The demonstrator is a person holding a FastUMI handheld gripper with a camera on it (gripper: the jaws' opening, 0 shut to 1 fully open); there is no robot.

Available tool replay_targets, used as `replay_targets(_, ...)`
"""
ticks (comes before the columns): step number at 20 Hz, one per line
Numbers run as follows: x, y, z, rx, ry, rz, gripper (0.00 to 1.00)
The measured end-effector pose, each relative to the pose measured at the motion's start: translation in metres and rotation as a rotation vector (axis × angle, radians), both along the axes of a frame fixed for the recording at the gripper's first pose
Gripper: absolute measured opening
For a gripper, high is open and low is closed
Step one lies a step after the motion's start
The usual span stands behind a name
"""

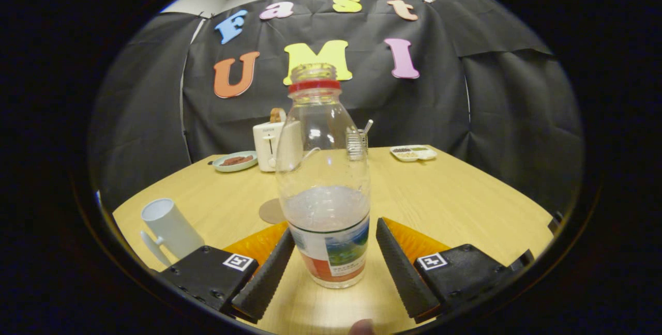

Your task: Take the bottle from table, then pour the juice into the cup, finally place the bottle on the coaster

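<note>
- The hand-held gripper (pixel 331 260) is spread wide, with the bottle (pixel 326 180) standing upright on the desk (pixel 455 195) between its two fingers; neither finger touches it, a gap showing on each side.
- The bottle sits nearer one finger than the other, so on closing that finger would likely meet it first and could shove or tip it before the other arrives.
- It has no cap and holds clear liquid to about half its height; any knock or a tilted lift could slop juice onto the desk.
- The fingers stand level with the labelled lower part. A grip that low on a tall bottle may let it swing or slip when tipped for pouring.
- The cup (pixel 168 229) stands off to one side of the fingers, near but apart; a hurried sweep toward it could clip its rim or handle.
- The coaster (pixel 271 212) lies just beyond the bottle, partly hidden behind it, so placing later may land off-centre.
- The toaster (pixel 269 143) is well beyond, unlikely to interfere.
</note>
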State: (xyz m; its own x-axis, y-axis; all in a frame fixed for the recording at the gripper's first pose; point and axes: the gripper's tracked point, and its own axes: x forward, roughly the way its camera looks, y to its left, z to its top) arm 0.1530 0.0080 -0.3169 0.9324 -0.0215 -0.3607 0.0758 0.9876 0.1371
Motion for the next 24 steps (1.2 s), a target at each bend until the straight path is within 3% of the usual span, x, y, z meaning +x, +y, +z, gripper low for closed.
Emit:
replay_targets(5,0.005,0.003,0.005,-0.003,-0.016,-0.010,0.85)
replay_targets(14,0.011,0.021,0.042,-0.157,-0.039,0.053,0.77)
replay_targets(20,0.027,0.046,0.084,-0.518,-0.120,0.127,0.75)
replay_targets(24,0.030,0.071,0.083,-0.747,-0.160,0.193,0.75)
